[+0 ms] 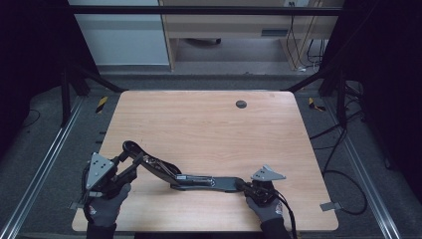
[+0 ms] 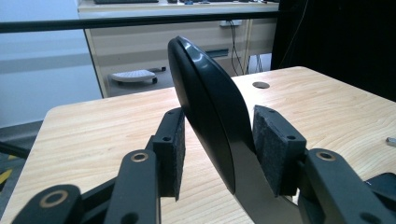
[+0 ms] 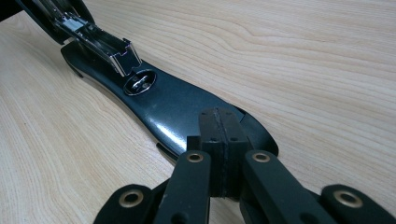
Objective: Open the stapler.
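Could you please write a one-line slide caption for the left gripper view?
Open left gripper straddling the raised black top arm of an opened stapler above the wooden table.

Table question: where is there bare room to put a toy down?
The table is bare wood across its far half, from the stapler up to the small round hole. The near right corner, right of the right gripper, is free too. It is crowded along the near edge, where the opened stapler stretches between the left gripper and the right one.
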`<action>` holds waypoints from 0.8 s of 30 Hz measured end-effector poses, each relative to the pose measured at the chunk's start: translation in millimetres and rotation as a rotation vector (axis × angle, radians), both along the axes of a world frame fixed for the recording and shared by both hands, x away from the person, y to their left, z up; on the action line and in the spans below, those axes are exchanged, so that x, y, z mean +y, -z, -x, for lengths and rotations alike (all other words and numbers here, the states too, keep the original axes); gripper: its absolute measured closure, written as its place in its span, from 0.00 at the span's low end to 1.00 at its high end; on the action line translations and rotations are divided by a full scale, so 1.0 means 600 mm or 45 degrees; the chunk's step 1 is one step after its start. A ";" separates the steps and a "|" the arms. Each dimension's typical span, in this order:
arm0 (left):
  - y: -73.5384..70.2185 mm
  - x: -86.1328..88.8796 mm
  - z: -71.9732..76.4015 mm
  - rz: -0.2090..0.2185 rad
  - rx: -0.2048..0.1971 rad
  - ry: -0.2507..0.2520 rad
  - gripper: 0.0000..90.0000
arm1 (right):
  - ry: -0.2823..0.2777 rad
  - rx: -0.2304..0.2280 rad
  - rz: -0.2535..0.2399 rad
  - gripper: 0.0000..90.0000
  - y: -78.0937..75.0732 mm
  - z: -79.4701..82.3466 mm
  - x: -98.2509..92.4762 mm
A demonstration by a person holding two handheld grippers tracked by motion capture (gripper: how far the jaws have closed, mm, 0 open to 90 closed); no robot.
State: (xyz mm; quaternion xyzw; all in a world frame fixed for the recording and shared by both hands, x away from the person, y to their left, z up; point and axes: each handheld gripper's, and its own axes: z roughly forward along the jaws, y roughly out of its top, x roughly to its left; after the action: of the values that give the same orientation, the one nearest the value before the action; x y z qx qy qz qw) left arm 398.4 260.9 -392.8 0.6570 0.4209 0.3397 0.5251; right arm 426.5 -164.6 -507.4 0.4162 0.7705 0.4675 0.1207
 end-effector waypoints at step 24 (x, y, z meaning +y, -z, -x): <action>0.006 0.014 0.002 -0.001 0.017 0.003 0.52 | 0.002 -0.005 0.009 1.00 -0.001 -0.003 0.000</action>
State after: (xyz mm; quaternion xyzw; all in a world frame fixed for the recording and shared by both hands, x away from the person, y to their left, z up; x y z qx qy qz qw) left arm 397.4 269.1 -396.6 0.6600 0.4235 0.3348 0.5225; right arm 428.4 -164.3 -507.1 0.4154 0.7716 0.4656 0.1238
